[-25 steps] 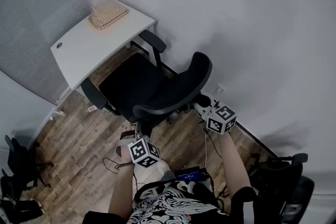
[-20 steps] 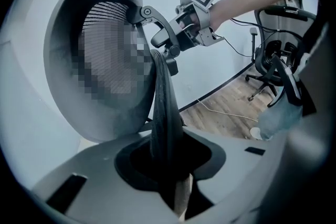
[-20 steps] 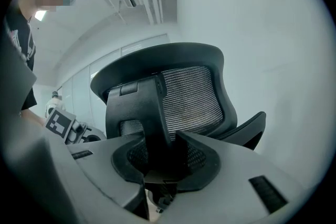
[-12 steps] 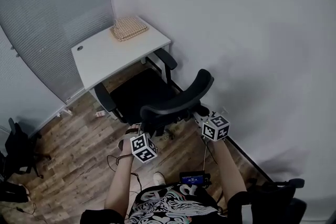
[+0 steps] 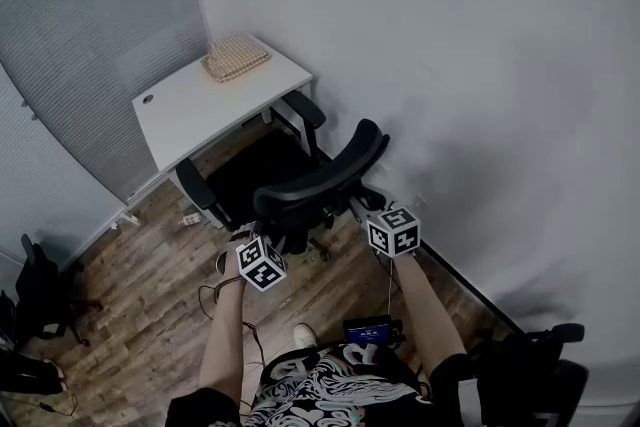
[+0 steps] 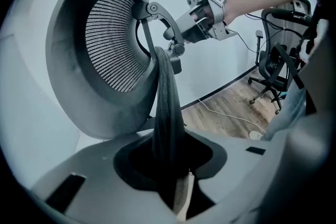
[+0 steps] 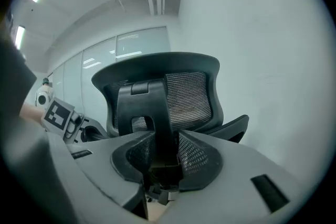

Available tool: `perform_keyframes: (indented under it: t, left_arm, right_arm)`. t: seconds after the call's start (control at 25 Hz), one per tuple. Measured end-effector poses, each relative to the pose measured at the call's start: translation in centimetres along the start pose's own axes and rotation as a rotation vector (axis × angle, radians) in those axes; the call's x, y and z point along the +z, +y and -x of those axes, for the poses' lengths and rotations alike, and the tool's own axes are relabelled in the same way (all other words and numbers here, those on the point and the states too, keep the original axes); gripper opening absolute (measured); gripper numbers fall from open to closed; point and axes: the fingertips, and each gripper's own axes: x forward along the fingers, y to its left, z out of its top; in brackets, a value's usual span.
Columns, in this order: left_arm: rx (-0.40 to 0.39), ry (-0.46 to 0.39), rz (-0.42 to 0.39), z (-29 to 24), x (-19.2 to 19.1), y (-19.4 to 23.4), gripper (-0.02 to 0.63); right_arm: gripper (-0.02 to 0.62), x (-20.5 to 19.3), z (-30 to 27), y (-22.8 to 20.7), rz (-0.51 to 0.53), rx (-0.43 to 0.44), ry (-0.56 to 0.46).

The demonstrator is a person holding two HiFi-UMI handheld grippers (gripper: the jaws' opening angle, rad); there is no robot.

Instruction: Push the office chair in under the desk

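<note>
As the office chair (image 5: 300,185) stands at the surface (image 5: 195,105), left tool (image 5: 264,233) just easing open on its backrest rim, right tool (image 5: 360,209) just closing tighter on its spine.

A woven pad (image 5: 237,58) lay flat at upper left of centre, beside a ribbed grey panel (image 5: 90,35) that filled the upper left corner. A plain wall (image 5: 480,65) took up the right half. Wood floor (image 5: 140,295) ran across the lower left, with a thin cable (image 5: 212,300) looped on it. A second chair (image 5: 535,365) stood at lower right, against the wall, and another dark one (image 5: 35,290) at the left edge.
</note>
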Motion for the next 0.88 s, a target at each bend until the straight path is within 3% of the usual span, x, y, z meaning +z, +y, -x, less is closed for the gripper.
perform_keyframes:
  t: [0.28,0.68,0.88]
  left_arm:
    - [0.071,-0.031,0.088,1.2,-0.5,0.6,0.181]
    - [0.193,-0.098,0.059,5.5,1.4,0.6,0.184]
    - [0.23,-0.209,0.194,8.3,2.7,0.2,0.139]
  right_arm:
    - [0.097,-1.4,4.2,0.2,-0.007,-0.018,0.017]
    - [0.097,-3.1,9.5,0.8,-0.026,-0.057,-0.002]
    - [0.097,-2.7,11.0,2.7,0.001,-0.042,-0.025]
